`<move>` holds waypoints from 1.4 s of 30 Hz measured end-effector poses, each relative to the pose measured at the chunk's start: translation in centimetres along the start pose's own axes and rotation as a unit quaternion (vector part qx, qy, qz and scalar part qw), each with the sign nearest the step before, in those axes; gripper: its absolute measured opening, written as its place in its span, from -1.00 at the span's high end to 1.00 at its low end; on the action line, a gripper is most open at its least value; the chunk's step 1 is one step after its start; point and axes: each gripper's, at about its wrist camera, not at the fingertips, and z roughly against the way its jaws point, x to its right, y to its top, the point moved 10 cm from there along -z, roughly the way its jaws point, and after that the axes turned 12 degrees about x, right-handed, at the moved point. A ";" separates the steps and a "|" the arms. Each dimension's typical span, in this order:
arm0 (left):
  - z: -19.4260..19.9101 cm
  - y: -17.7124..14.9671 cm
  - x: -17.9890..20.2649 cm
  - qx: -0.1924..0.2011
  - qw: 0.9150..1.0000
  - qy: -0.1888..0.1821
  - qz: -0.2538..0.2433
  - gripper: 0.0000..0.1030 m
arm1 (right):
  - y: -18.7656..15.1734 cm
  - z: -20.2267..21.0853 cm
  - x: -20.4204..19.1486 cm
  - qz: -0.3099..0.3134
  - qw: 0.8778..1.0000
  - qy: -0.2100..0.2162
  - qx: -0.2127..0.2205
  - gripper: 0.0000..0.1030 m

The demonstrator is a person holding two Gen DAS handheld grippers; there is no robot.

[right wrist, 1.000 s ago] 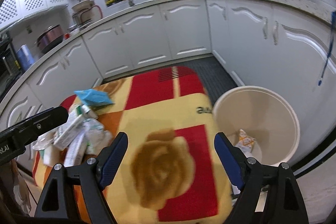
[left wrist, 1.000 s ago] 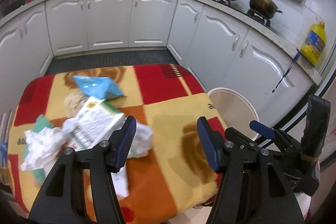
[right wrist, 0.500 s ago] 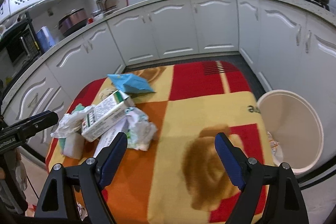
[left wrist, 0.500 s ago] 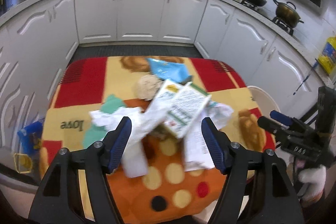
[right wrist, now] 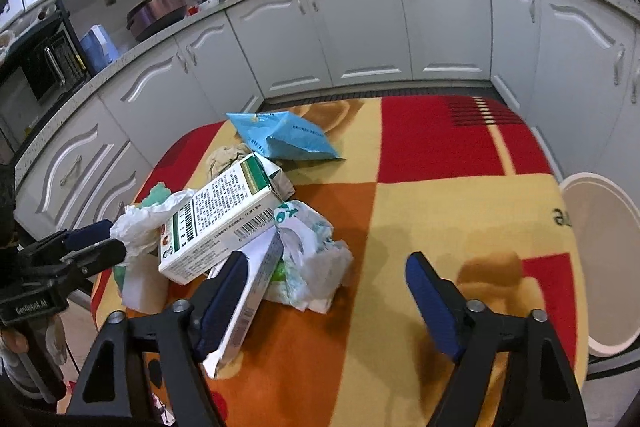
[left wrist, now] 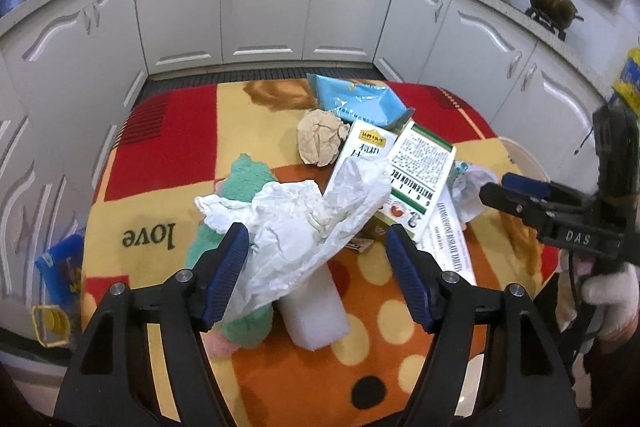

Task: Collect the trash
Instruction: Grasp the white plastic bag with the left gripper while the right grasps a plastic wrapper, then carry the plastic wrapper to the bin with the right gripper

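Swinging my left gripper [left wrist: 316, 259] back from the bin side, I now hang it wide open and empty over the crumpled white paper [left wrist: 308, 223] in the pile, so the next pick is lined up. Right of that paper, the carton [left wrist: 416, 175] lies flat, long axis pointing away toward the blue bag [left wrist: 360, 103]. My right gripper [right wrist: 326, 291] is also wide open, holding nothing, with the bin [right wrist: 600, 267] off the table's right edge.

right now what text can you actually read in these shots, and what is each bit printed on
"love", upside down, on the tablecloth.
"WATERMELON", on the green-and-white carton; its fine print is too small.
"DAS", on the right gripper body.
The left gripper label, long white box lettering and blue packet print are too blurred.
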 end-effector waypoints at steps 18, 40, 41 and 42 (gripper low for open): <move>-0.6 1.0 -2.3 0.005 0.999 -0.007 0.031 0.71 | 0.0 -0.7 -0.6 0.005 0.999 0.045 0.008 0.60; 3.5 5.1 4.1 0.063 0.996 -0.055 0.010 0.75 | 2.7 5.2 -0.3 0.004 0.996 0.056 0.065 0.61; 3.5 5.1 4.5 0.064 0.996 -0.059 0.010 0.76 | 2.7 5.3 -0.2 0.003 0.996 0.056 0.066 0.61; 3.5 5.1 4.8 0.065 0.996 -0.061 0.010 0.77 | 2.7 5.4 -0.2 0.003 0.996 0.054 0.067 0.61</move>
